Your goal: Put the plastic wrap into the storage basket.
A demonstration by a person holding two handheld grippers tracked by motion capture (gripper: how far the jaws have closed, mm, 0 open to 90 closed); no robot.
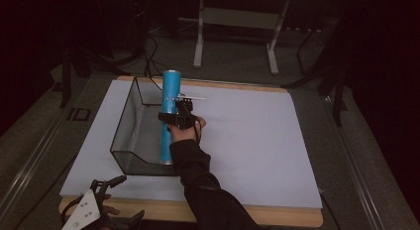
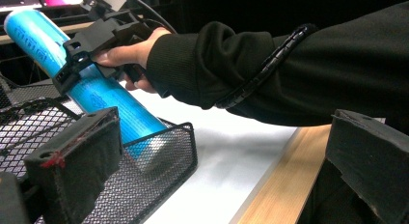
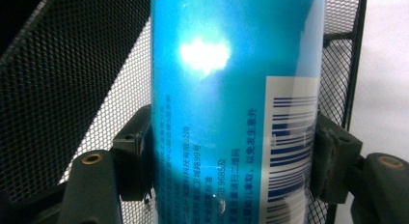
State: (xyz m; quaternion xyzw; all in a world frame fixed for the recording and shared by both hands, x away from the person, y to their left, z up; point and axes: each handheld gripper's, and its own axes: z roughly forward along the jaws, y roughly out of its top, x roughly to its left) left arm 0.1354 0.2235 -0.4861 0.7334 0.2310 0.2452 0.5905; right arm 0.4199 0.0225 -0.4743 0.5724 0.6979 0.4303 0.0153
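A tall blue tube (image 1: 172, 86) stands a little tilted, its lower end inside a black mesh basket (image 1: 124, 136) on the left part of a white mat (image 1: 257, 136). My right gripper (image 1: 169, 116) is shut on the tube at mid-height, reaching in from the basket's right side. In the right gripper view both pads press the sides of the tube (image 3: 226, 89), with basket mesh (image 3: 87, 79) behind. My left gripper (image 1: 124, 200) rests at the table's near left corner, open and holding nothing. In the left gripper view its jaws stand wide apart (image 2: 219, 137), facing the tube (image 2: 111, 103), the basket (image 2: 164, 161) and the right gripper (image 2: 82, 60).
The mat lies on a wooden tabletop (image 1: 282, 216), whose strip shows along the near edge. The person's dark sleeve (image 1: 208, 190) crosses the mat's front middle. Metal desk legs (image 1: 199, 36) and cables stand on the dark floor beyond the table.
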